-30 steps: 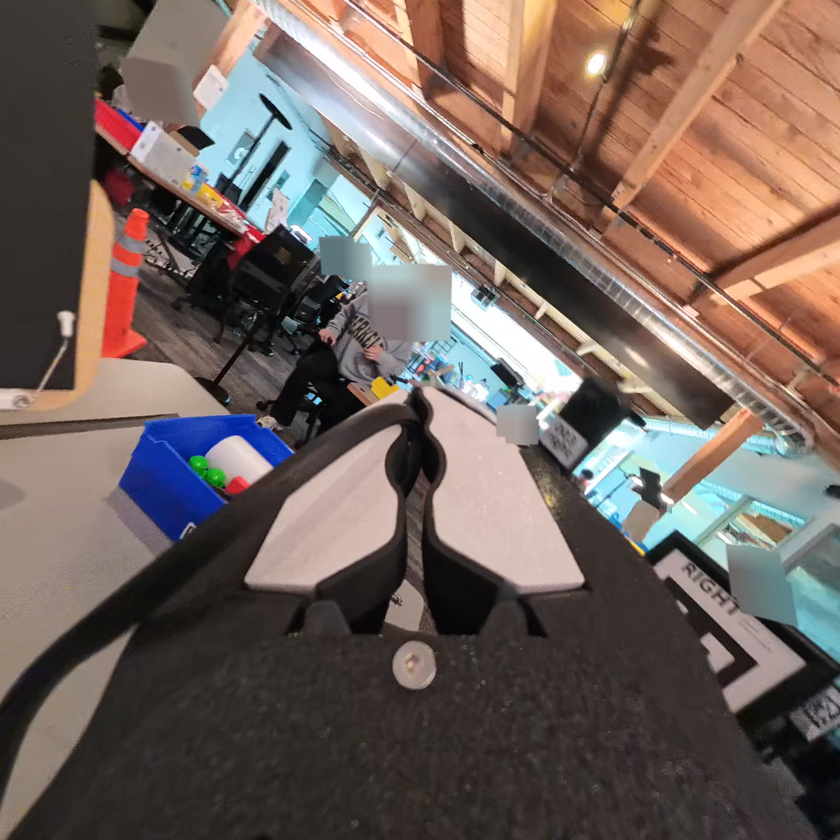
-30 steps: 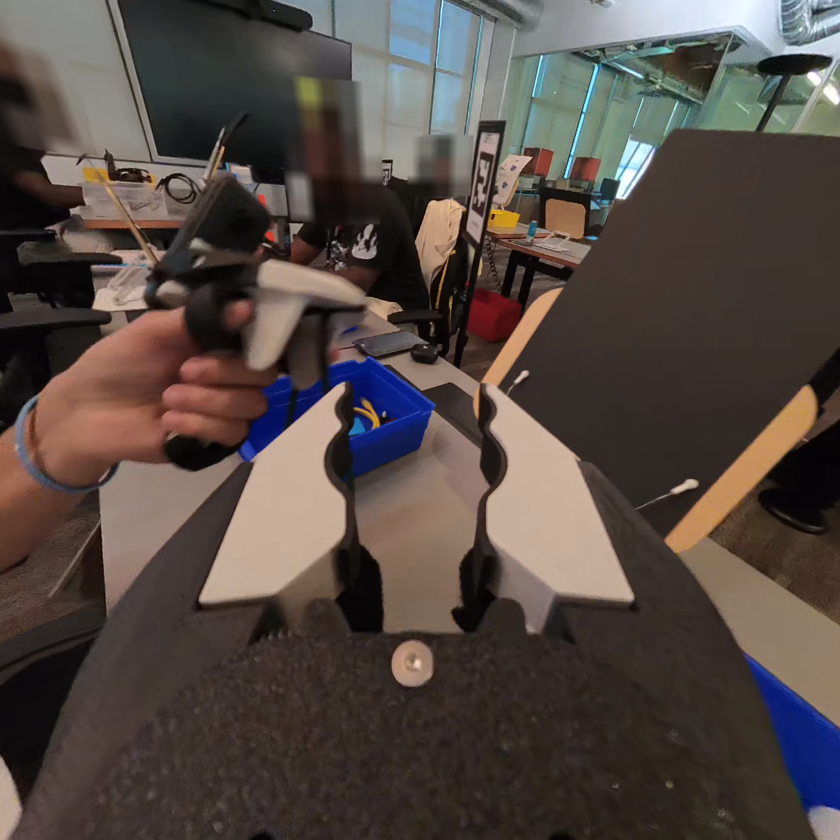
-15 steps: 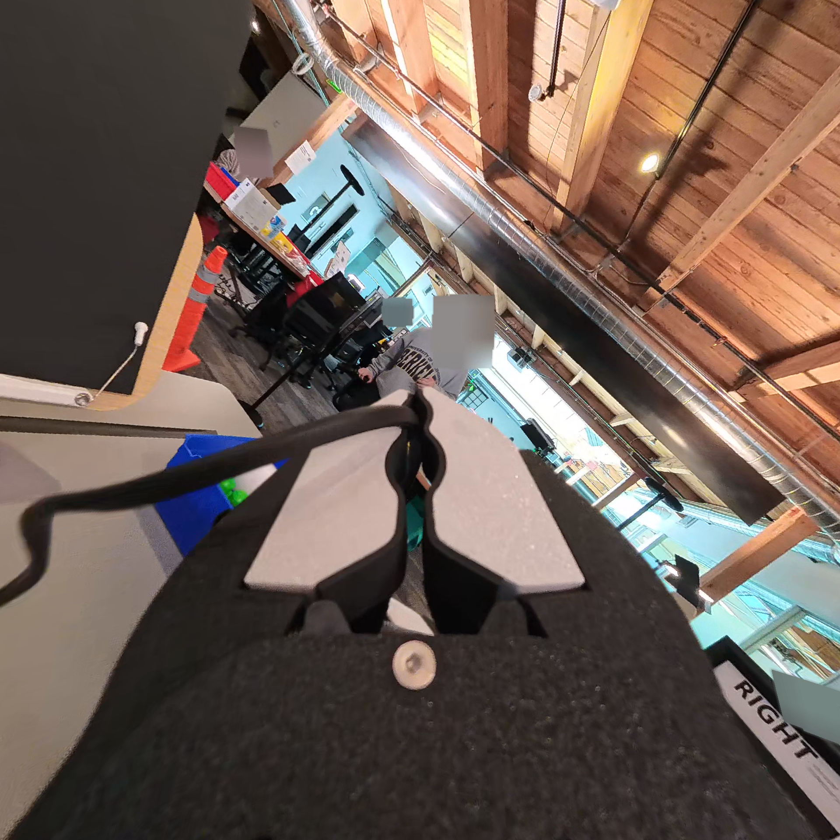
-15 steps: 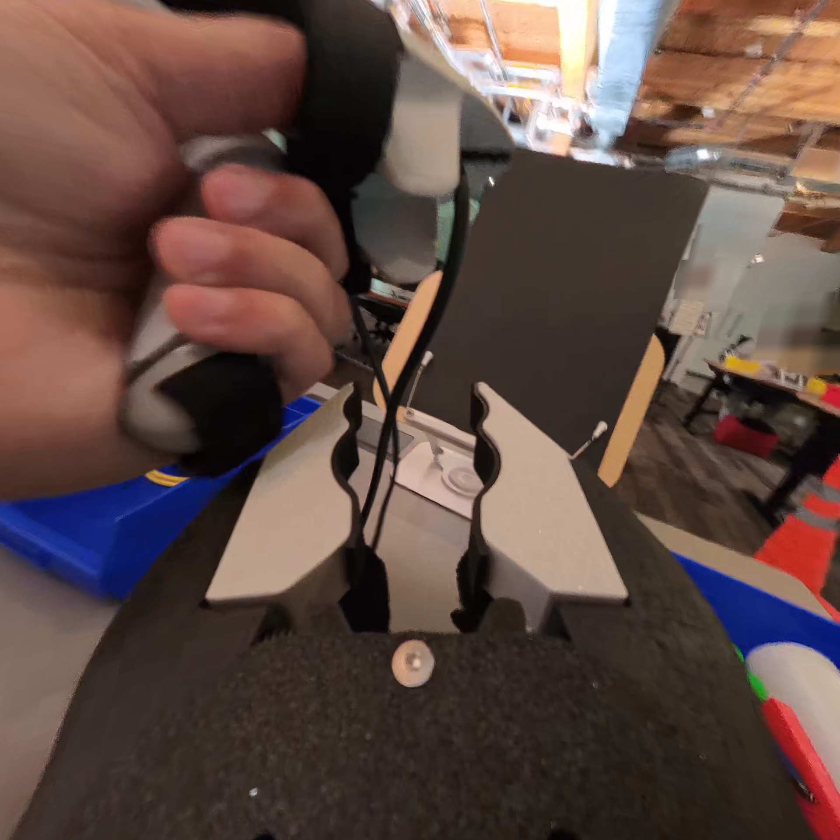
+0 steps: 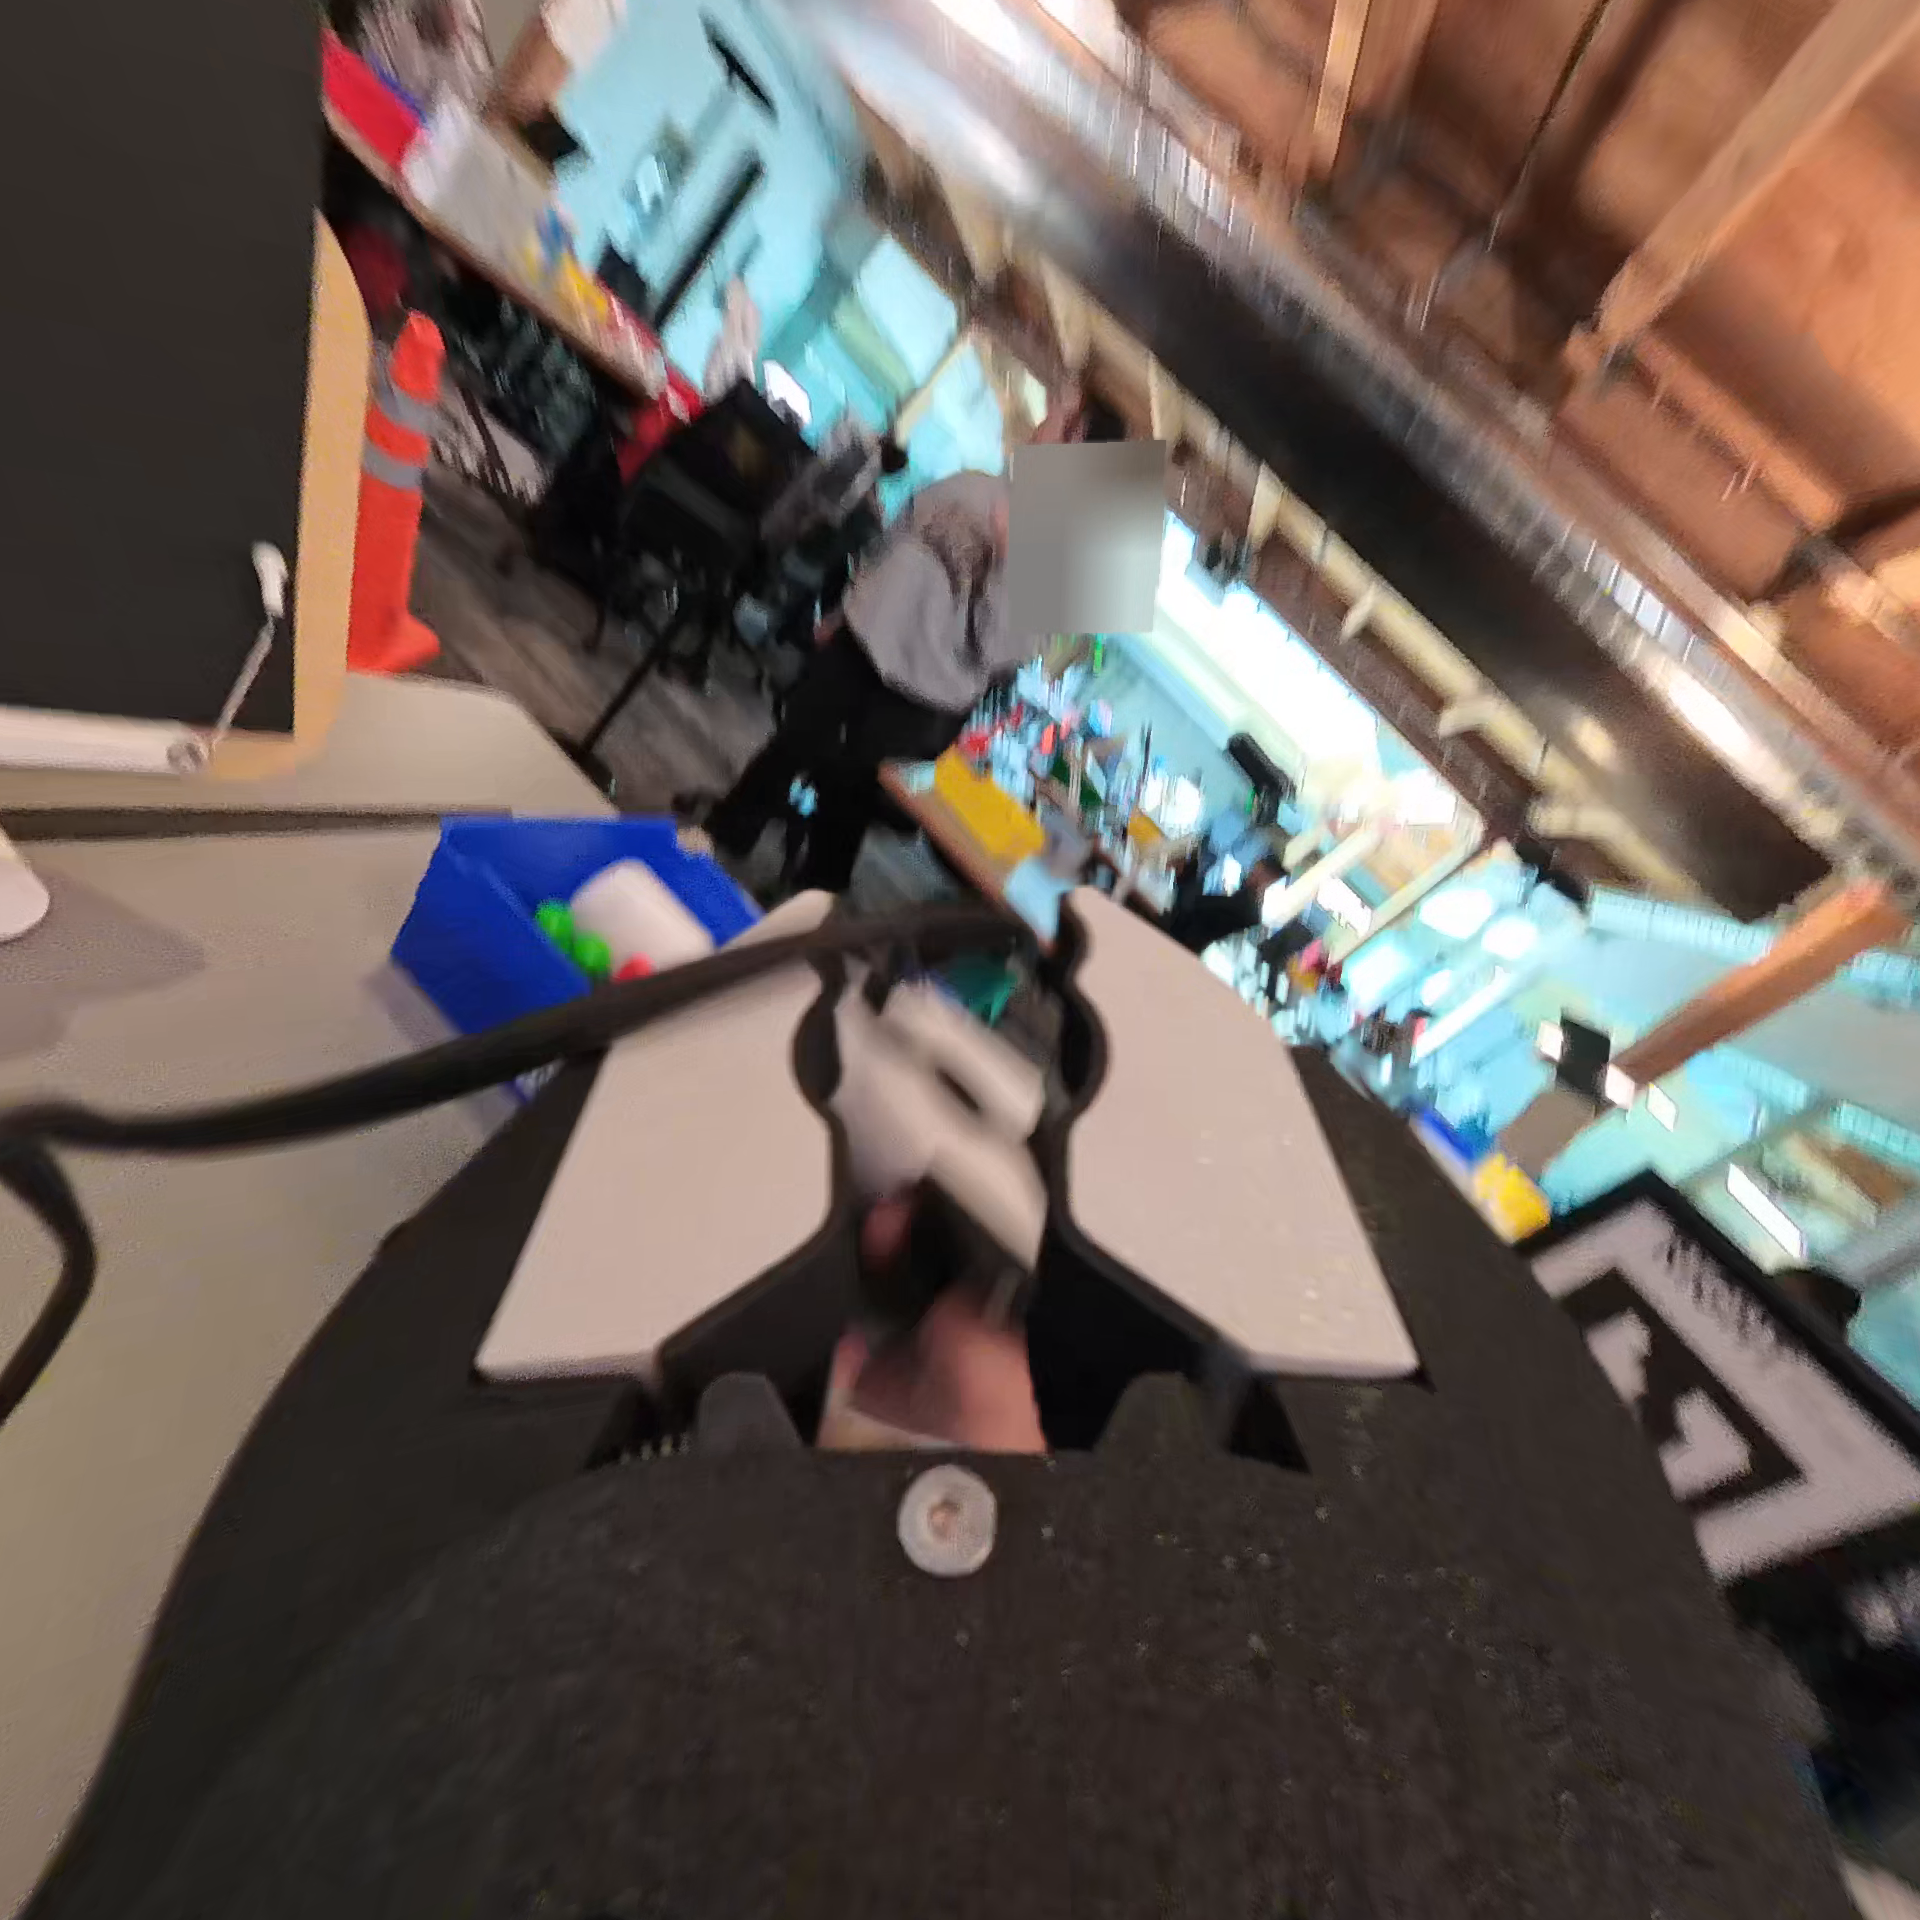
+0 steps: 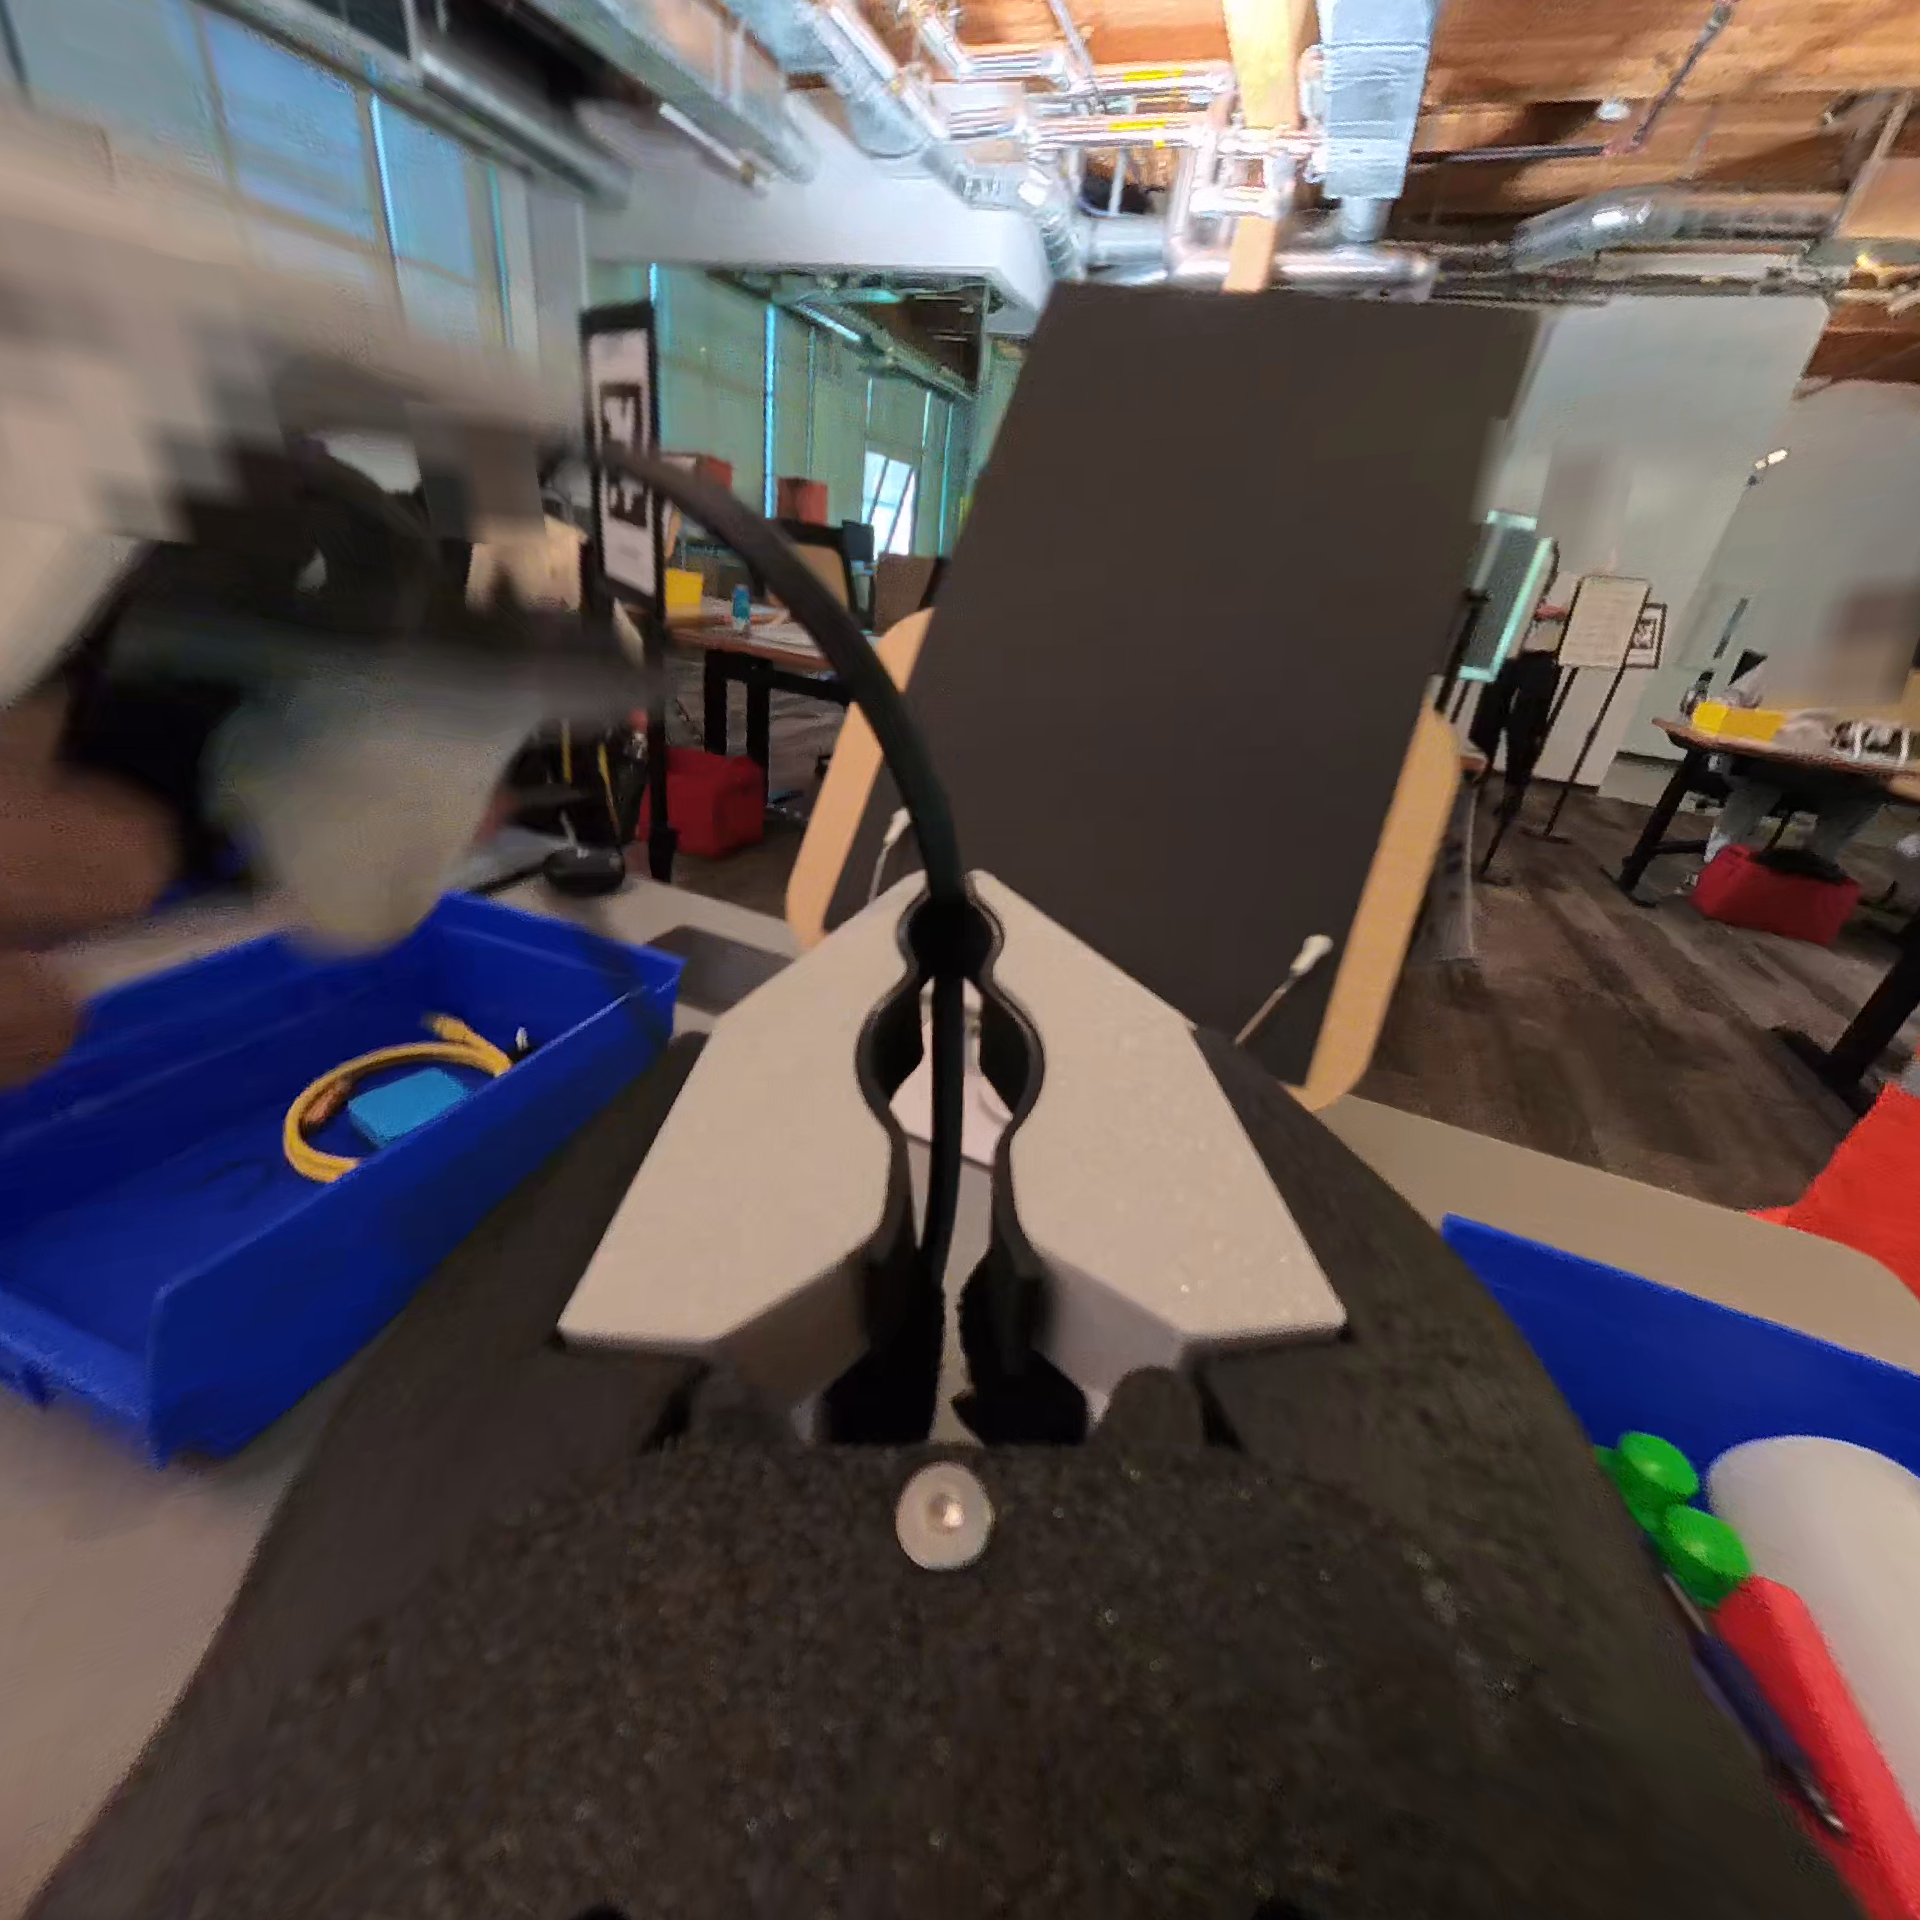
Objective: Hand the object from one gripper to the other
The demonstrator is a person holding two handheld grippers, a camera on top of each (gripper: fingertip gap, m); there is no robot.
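Now right claw (image 6: 951, 925) clamped on thin black rubber cable (image 6: 831, 644); left claw (image 5: 951, 935) parted, cable draped over one finger

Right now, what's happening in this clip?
A person is passing a black cable between two hand-held grippers over a grey table. The right hand-held gripper is shut on the cable. The left hand-held gripper has its jaws apart, with the cable draped across one finger. Blue bins sit on the table. The left view is blurred.
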